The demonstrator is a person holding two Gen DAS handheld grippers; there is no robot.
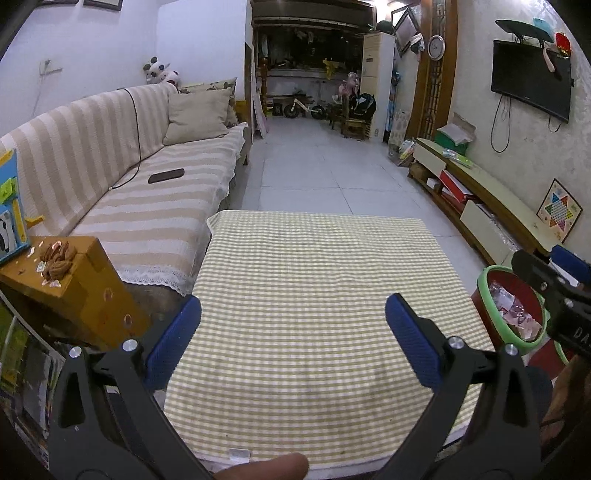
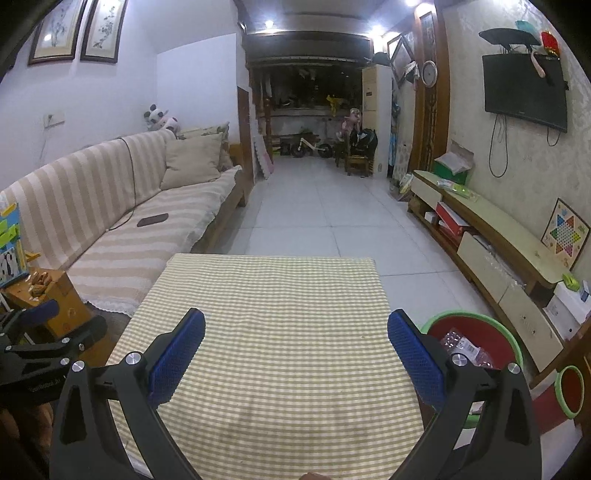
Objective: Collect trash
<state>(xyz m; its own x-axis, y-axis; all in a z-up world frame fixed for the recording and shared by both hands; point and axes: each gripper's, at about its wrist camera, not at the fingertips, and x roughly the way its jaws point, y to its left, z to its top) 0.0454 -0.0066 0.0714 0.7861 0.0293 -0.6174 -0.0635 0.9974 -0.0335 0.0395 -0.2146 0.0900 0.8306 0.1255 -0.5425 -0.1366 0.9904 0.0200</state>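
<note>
Two blue-padded fingers of the left gripper (image 1: 293,314) spread wide and empty over the yellow-and-white checked cloth surface (image 1: 314,280), which lies bare. Left of it runs the long beige striped sofa (image 1: 122,184) with one dark flat remote-like object (image 1: 166,175) on the seat and one plain cushion (image 1: 197,116). One small orange wooden stool (image 1: 79,291) carries brown nut shells and paper scraps (image 1: 55,260). At right, one red bucket with a green rim (image 1: 511,306) stands on the white tiled floor (image 1: 317,173), wrappers inside, the right gripper's fingers (image 1: 569,258) just beside it.

From the right wrist, the right gripper (image 2: 295,334) also gapes wide, holding nothing, above the same cloth. The bucket sits just right of the surface, crumpled plastic trash (image 2: 463,347) in it. One black television (image 2: 524,90) hangs on the wall above a long low cabinet (image 2: 498,229); two framed pictures (image 2: 77,29) hang over the sofa.
</note>
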